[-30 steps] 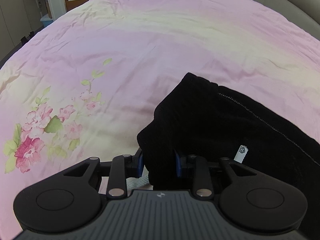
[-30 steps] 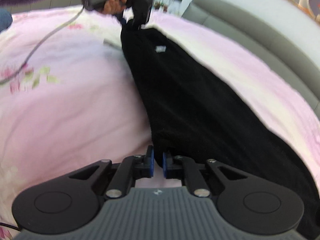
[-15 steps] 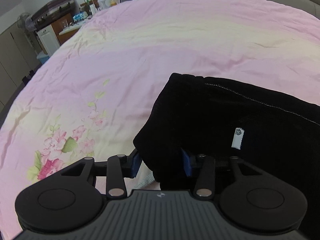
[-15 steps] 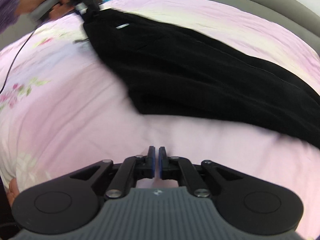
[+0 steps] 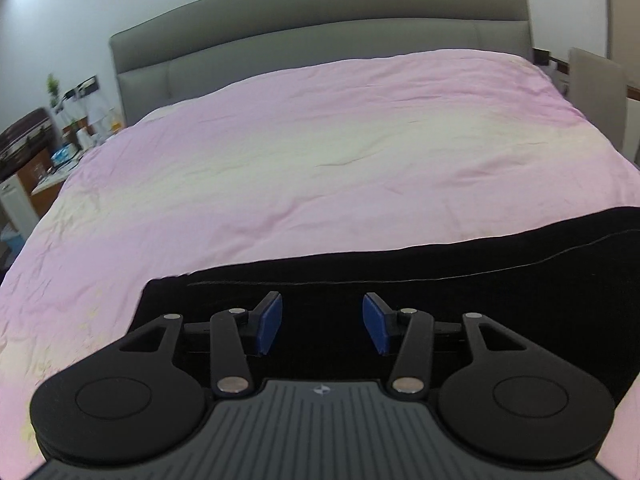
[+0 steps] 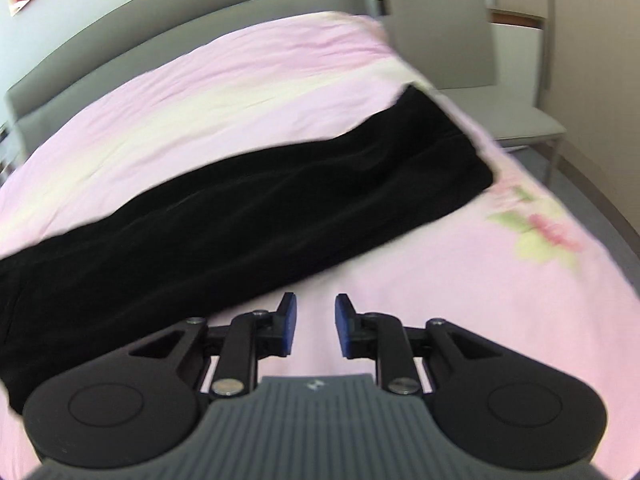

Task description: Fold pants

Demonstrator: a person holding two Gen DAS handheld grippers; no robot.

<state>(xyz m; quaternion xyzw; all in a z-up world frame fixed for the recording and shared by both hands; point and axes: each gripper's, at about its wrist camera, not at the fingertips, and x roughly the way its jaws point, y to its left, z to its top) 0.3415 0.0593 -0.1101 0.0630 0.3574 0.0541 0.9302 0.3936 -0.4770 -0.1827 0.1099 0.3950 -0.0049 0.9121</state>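
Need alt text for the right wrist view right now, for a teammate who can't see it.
Open right gripper hovers over pink floral bedsheet, holding nothing. Long black velvety pants lie stretched across the bed just beyond its blue-padded fingers. Grey padded headboard and grey chair stand behind.

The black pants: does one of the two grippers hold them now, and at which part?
Nothing is held. The left gripper is open above the black pants, and the right gripper is open over the pink bedsheet beside them.
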